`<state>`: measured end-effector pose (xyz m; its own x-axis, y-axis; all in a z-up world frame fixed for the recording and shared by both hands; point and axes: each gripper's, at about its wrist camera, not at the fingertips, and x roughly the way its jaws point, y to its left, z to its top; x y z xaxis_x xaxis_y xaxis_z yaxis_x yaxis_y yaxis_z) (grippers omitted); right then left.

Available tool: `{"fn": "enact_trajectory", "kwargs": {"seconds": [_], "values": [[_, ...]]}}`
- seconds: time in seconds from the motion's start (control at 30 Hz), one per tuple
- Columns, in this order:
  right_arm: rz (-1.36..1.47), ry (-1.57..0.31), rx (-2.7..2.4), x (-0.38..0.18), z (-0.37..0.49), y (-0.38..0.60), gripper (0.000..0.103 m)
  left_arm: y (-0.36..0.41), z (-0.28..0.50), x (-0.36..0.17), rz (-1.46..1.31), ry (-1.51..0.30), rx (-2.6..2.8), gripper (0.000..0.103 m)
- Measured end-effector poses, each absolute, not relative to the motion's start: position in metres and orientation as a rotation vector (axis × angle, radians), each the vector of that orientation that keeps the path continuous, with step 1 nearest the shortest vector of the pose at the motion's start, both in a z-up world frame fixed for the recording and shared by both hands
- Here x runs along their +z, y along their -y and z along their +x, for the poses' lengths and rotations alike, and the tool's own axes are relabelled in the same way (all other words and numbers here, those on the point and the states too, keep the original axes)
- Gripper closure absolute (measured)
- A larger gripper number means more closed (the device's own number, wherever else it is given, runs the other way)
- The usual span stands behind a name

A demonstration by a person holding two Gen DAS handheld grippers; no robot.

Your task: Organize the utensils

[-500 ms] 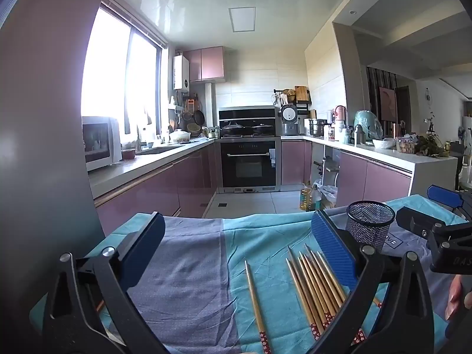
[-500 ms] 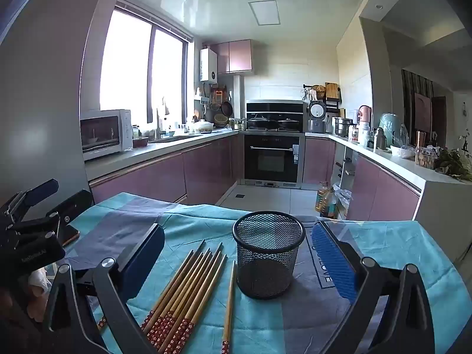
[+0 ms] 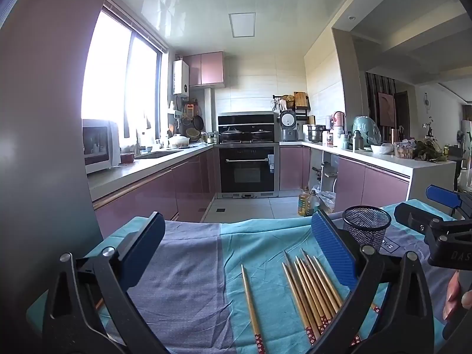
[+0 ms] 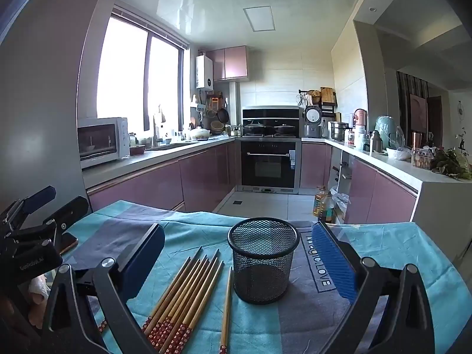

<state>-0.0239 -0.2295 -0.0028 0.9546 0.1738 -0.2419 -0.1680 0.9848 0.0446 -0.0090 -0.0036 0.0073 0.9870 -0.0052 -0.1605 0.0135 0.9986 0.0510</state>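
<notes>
Chopsticks lie flat — tips toward the mesh cup.

My chopsticks look like smooth wood, with red flowery ends. The cup is black wire mesh, full of tiny holes. The cloth on the table is soft and a bit wrinkly, blue and grey, not shiny. My left gripper and right gripper are black matt plastic, with bumpy blue pads and shiny metal screws. The pink cupboards look glossy.
</notes>
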Motion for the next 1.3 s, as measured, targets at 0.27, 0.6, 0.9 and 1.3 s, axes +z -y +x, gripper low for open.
{"fn": "enact_trajectory", "kwargs": {"seconds": [0.27,0.6,0.9,1.3], "values": [[0.024,-0.239,0.172,-0.0023,-0.0268,0.2317,0.006,0.0031,-0.0106,0.0053,0.046,-0.146,-0.009,0.005],[0.023,-0.239,0.167,-0.0043,-0.0240,0.2249,0.006,0.0039,-0.0115,0.0056,0.044,-0.136,-0.008,0.005],[0.029,-0.237,0.167,-0.0053,-0.0247,0.2243,0.006,0.0043,-0.0116,0.0061,0.043,-0.131,-0.010,0.005],[0.032,-0.231,0.166,-0.0049,-0.0256,0.2271,0.006,0.0051,-0.0112,0.0070,0.043,-0.127,-0.009,0.005]]}}
